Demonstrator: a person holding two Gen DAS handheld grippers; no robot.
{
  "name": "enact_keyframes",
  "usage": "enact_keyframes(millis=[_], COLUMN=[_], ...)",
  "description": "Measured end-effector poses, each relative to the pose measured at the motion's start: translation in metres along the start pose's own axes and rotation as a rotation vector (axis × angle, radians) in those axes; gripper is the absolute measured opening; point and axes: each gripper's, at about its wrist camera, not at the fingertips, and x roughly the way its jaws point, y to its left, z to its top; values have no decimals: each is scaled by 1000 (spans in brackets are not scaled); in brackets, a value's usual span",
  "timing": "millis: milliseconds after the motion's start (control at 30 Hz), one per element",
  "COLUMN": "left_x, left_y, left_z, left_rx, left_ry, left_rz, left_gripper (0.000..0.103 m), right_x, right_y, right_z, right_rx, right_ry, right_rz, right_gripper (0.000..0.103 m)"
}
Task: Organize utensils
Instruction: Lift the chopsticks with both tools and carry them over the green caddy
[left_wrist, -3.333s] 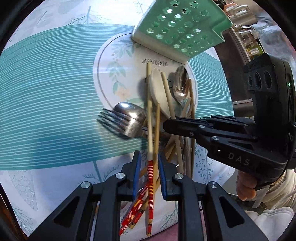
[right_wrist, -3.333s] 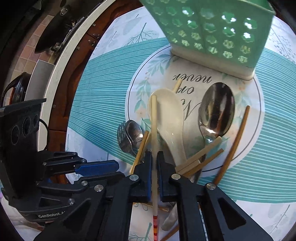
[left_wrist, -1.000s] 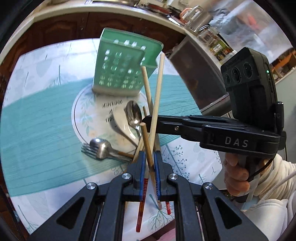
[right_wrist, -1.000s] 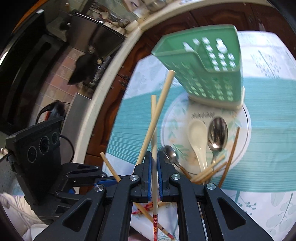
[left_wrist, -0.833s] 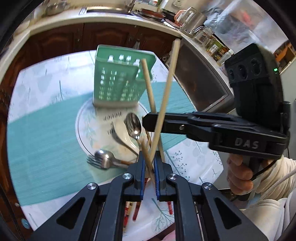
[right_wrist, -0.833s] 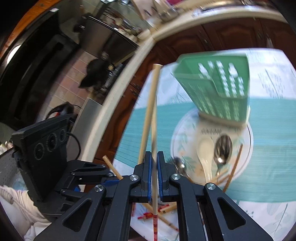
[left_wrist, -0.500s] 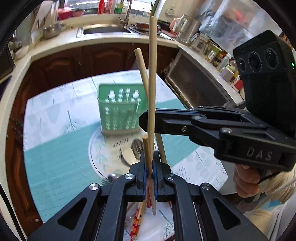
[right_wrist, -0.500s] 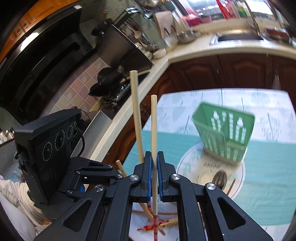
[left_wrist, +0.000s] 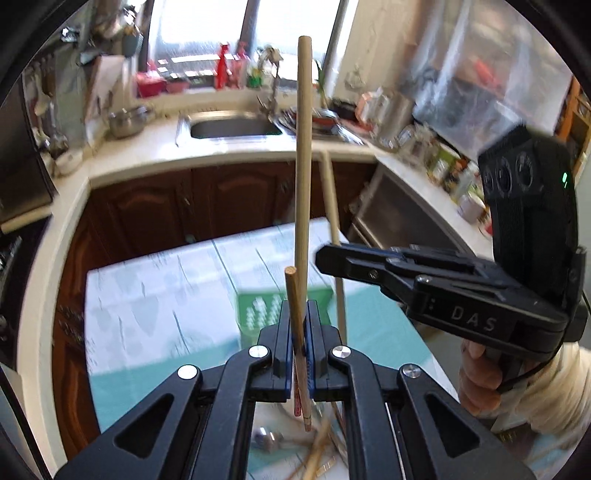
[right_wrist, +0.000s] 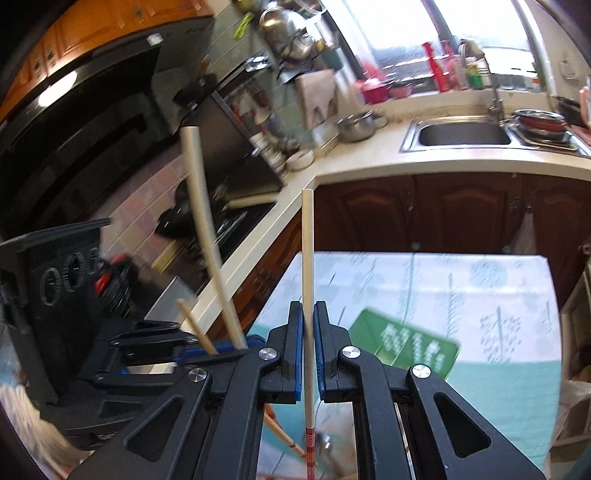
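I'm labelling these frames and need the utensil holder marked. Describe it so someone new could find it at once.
Start at the table with the white leaf-print cloth and its teal placemat. On that mat stands the green holder, a plastic box. Its walls pierced with rows of small holes set it apart from the loose cutlery beside it.

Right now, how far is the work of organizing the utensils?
Nothing looks sorted yet: no utensil shows in the green holder, though blur hides its inside. In hand: the left claw is shut on two chopsticks, the right claw on a single chopstick. Left: at least a spoon and loose chopsticks lie on the table.
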Motion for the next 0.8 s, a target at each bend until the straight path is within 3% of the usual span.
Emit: enact_keyframes(millis=[267,467,633,800], left_x=[2,3,18,52], left_y=[20,29,33,36], left_z=[54,81,84,66], left_rx=[-67,-98,-107,-95], left_ry=[-109,-174,-205,-209], left_rz=[78,119,163,169], left_gripper=[3,3,3,3], right_x=[7,28,47,68], right_y=[-33,-57,-72,-84], right_z=[57,87,93,90], right_rx=[79,108,100,65], right_ry=[-129,-165,-206,-282], right_rz=[-78,-109,-151,-169], right_gripper=[6,6,6,6])
